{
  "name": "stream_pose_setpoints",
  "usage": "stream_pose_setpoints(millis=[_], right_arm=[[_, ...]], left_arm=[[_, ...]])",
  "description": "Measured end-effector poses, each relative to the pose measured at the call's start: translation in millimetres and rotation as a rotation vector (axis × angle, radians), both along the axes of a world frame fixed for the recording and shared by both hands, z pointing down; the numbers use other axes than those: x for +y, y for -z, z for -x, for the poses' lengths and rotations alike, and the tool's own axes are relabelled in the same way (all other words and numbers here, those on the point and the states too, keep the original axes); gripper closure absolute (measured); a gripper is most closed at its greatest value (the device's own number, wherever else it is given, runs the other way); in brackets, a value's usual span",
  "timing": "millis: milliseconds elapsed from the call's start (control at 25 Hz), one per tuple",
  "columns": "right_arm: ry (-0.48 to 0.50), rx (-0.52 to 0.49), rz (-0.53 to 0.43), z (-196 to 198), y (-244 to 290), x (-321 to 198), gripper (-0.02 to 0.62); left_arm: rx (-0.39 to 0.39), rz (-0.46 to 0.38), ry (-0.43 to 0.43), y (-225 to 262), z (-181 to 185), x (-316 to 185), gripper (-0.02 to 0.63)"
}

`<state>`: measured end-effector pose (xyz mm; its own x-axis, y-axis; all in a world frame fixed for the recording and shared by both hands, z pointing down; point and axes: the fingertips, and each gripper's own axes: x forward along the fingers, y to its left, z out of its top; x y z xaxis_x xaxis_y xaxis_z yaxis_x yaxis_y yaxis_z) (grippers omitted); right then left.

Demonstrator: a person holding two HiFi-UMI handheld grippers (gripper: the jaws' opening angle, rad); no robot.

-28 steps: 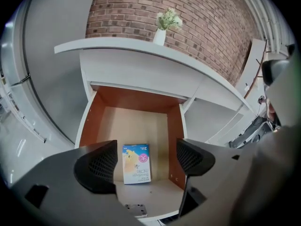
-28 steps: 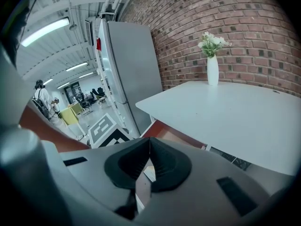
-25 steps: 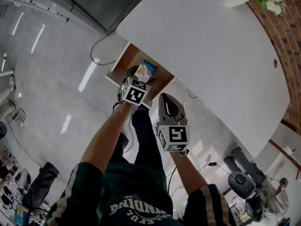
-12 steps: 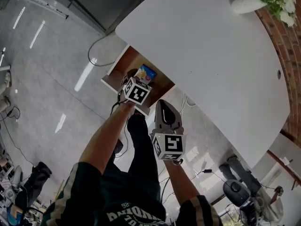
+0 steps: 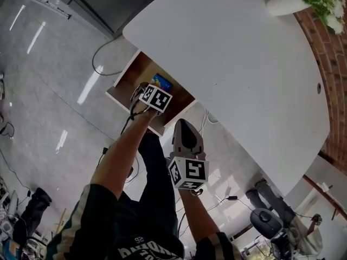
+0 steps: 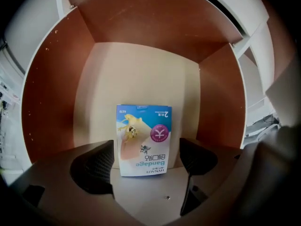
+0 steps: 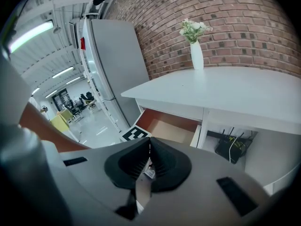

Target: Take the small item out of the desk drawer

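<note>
The drawer (image 6: 47, 102) is pulled out from under the white desk (image 5: 233, 53). A bandage box (image 6: 143, 135) lies flat on the drawer floor. The left gripper (image 6: 146, 157) is pointed down into the drawer. Its jaws are spread wide and have just been opening. The box is seen between them but is not gripped. The right gripper (image 7: 149, 147) is held nearer, to the right of the drawer, with jaws pressed together on nothing.
</note>
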<state>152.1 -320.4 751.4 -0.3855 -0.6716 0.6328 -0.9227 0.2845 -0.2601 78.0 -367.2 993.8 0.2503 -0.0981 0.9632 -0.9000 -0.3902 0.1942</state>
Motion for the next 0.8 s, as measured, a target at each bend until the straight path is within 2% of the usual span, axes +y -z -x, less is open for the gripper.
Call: stream_pose_setpoints(millis=[160, 400, 800], right_arm=[[0.002, 0.002, 0.012, -3, -3, 7, 0.571], [0.003, 0.004, 0.021, -6, -3, 12, 0.571], [-0.013, -0.007, 0.021, -13, -2, 14, 0.571]], left_arm=[[-0.036, -0.07, -0.015, 2, -5, -14, 0.176], [-0.066, -0.004, -0.026, -15, -1, -7, 0.175], [-0.101, 0.029, -0.068, -29, -1, -2, 0.176]])
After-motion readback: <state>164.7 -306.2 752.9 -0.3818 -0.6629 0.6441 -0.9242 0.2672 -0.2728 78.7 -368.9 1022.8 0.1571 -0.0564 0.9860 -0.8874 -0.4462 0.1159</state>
